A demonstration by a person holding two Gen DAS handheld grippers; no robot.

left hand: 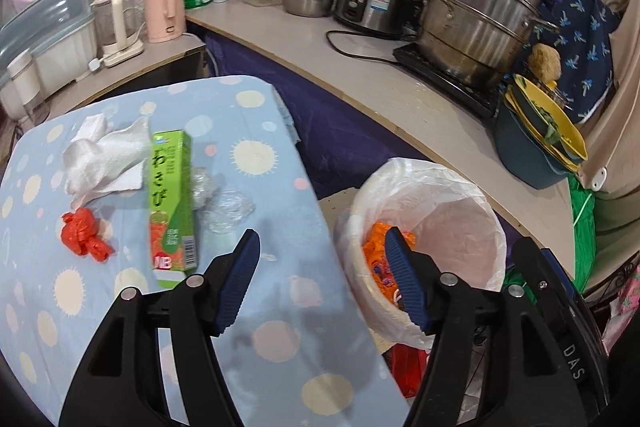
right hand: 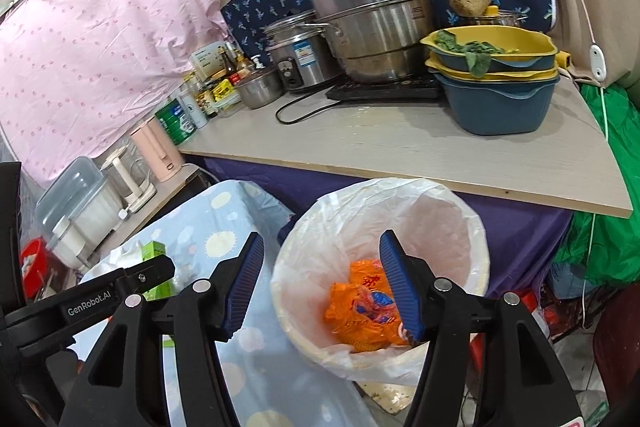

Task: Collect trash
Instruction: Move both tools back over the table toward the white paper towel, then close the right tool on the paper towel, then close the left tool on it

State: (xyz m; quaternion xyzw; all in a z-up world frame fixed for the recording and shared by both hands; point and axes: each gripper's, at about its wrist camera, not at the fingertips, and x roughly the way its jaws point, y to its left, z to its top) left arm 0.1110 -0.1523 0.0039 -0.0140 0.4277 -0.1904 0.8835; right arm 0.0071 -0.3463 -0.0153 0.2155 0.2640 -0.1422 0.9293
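1. Both tongs are let go, with nothing between their blue pads: the left gripper (left hand: 320, 251) hangs over the edge of the table (left hand: 260, 307), and the right gripper (right hand: 320, 255) hangs over the bin (right hand: 360, 355)
2. An orange wrapper (right hand: 360, 311) lies down inside the bin, which has a white bag in it and stands just beside the table
3. On the spotty blue table lie a green box (left hand: 172, 203), a white tissue (left hand: 104, 159), a red crumpled scrap (left hand: 82, 235) and some clear plastic wrap (left hand: 224, 207)
4. Big metal pots (right hand: 368, 19) stand on the counter (right hand: 400, 151) behind the bin
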